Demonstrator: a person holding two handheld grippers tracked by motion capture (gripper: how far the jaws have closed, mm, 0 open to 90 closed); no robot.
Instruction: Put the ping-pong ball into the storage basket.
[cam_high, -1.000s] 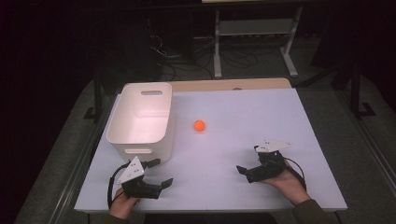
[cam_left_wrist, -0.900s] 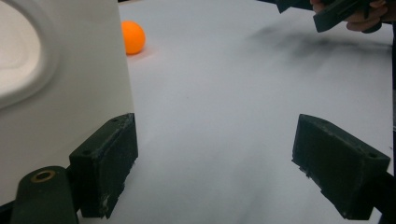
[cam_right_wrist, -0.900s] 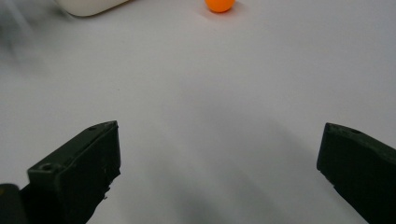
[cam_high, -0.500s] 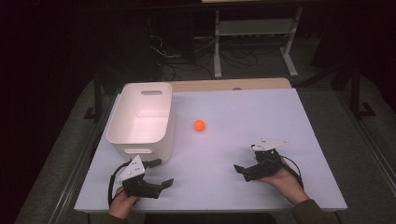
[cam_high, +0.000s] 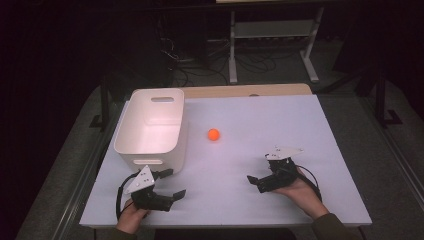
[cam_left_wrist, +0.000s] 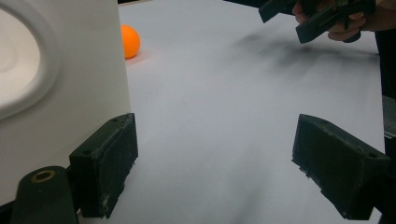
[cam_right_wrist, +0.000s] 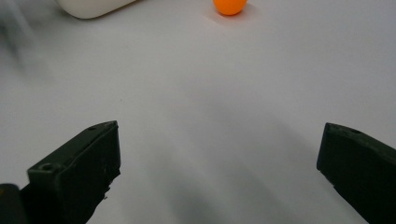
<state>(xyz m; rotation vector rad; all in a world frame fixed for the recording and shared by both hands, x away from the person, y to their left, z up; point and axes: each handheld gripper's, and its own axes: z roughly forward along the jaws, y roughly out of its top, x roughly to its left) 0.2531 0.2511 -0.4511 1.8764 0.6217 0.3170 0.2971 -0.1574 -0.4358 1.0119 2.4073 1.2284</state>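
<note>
White tabletop (cam_high: 310, 130) carries our orange ball (cam_high: 213, 134) just beside the white bin (cam_high: 150, 131). Our right gripper (cam_high: 257, 180) has crept forward toward the ball, jaws spread and empty; our left gripper (cam_high: 172, 186) waits unmoved, likewise spread, so we judge the reach is just beginning.

left tongs (cam_high: 169, 184): black, grey three-cornered plate, black cable | right tongs (cam_high: 259, 175): black, grey plate, looped cable | sleeve (cam_high: 334, 229): olive
</note>
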